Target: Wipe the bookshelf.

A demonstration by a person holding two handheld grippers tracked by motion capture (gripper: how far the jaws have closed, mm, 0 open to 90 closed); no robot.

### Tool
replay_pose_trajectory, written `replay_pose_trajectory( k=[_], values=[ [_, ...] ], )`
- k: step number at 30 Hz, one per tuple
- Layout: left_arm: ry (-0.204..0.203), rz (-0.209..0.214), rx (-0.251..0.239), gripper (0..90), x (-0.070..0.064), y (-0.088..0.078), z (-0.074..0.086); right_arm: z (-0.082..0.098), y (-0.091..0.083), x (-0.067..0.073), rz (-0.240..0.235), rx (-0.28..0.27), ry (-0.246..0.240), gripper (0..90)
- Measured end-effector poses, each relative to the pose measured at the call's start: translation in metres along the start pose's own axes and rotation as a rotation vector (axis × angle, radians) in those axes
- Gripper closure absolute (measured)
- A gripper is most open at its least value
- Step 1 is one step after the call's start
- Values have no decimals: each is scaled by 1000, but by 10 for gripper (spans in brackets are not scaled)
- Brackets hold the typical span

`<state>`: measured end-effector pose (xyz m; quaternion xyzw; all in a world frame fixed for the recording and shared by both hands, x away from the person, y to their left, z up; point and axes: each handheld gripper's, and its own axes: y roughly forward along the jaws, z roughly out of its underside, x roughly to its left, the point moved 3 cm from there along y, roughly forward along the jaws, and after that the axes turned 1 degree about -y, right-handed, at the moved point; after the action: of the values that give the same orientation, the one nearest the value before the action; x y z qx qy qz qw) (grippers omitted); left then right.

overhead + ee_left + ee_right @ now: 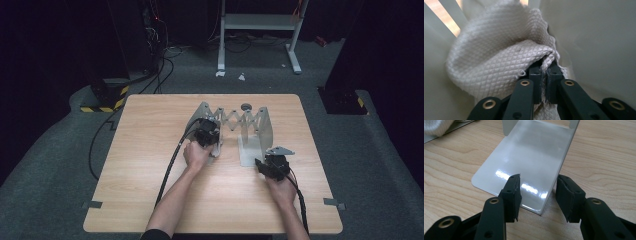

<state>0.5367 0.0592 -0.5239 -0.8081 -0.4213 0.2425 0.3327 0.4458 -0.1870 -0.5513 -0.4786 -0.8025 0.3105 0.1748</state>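
A white cloth (499, 57) with a quilted diamond weave, folded into a thick roll, sits at the left end plate of an expanding metal rack (235, 122) on the wooden worktop (150, 165). The left hand-held gripper (545, 82) has its jaws pinched tight on a bunched edge of the cloth, close against the rack's pale wall. The right hand-held gripper (537, 195) rests low near the corner of the rack's glossy white base plate (529, 157), its jaws partly apart with nothing pressed between them. The step in hand seems to be placing the cloth at the rack while the right side steadies it. The next move likely calls for clamping that plate before the cloth is released.
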Motion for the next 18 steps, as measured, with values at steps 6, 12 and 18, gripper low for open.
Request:
replay_pose_trajectory(
  k=[6, 12, 18],
  values=[
    [-16, 12, 14, 854, 3, 3, 4, 0, 0, 0, 0, 0, 0, 550],
    [-3, -4, -53, 857, 0, -20, -9, 0, 0, 0, 1, 0, -1, 550],
    [-17, -35, -146, 856, 0, -57, -31, 0, 0, 0, 1, 0, -1, 550]
  ],
)
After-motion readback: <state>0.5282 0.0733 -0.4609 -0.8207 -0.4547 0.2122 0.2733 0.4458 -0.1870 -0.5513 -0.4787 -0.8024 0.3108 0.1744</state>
